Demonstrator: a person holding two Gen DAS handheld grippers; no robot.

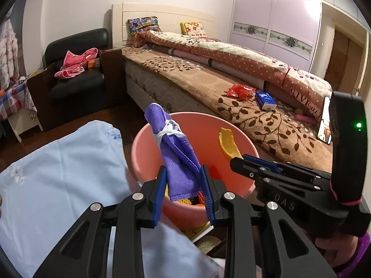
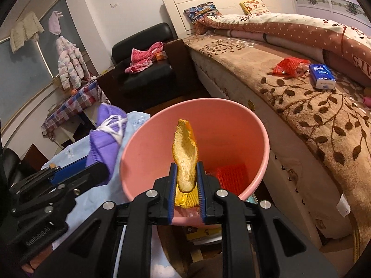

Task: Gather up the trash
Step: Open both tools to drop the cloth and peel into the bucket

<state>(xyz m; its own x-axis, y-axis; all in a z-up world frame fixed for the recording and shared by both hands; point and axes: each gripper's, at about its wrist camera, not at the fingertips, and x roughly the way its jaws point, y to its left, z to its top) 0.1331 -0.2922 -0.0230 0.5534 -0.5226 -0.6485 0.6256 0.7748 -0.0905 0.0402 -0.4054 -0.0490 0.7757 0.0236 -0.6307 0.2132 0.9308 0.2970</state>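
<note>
the left hand-held gripper [image 1: 183,173] pinches a rolled purple face mask [image 1: 171,143] over the pink bin [image 1: 143,143]. the right hand-held gripper [image 2: 186,170] pinches a strip of orange peel [image 2: 185,150] above the same bin, which stands beside the bed [image 2: 313,106]. a red wrapper [image 2: 287,66] and a blue tissue pack [image 2: 322,75] lie on the bed.

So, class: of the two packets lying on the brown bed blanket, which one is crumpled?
The red foil snack wrapper; the blue tissue packet beside it keeps a neat boxy shape.
</note>
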